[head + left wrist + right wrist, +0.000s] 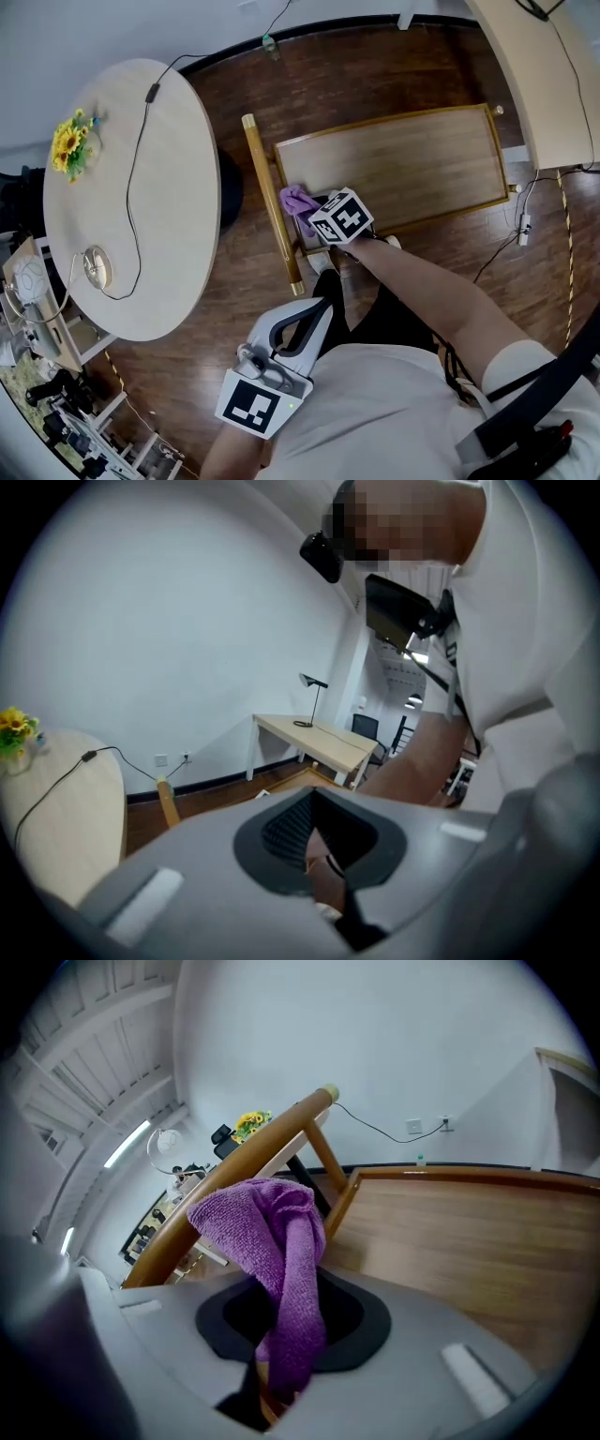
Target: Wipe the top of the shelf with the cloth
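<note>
Two grippers: I see both in the head view, the left one low by my torso, the right one out over the shelf.
Round tabletop point(178, 187): far left, pale, well apart from the shelf.
Sunflowers point(70, 145): at the round tabletop's left edge, with a dark cable point(136, 178) running across the top beside them.
Left gripper point(319, 314): held close to my body, pointing away from me and touching nothing.
Left fingers: in the left gripper view point(323, 864) I read them as drawn together with nothing between them; only my arm and the floor show past them.
Rail point(270, 197): a round wooden bar along the shelf's left end, just left of the cloth.
Cloth point(298, 202): purple, bunched, at the left end of the shelf top beside the rail.
Right gripper point(319, 211): over the shelf's near left corner, its marker cube facing up.
Right fingers: closed on the cloth point(272, 1251); in the right gripper view point(281, 1372) a fold of it hangs down between them and the rest stands up in a clump.
Shelf point(403, 164): a brown wooden top with a raised rim; the board stretches to the right of the cloth point(469, 1241).
Long tabletop point(534, 84): pale, at the upper right, beyond the shelf.
</note>
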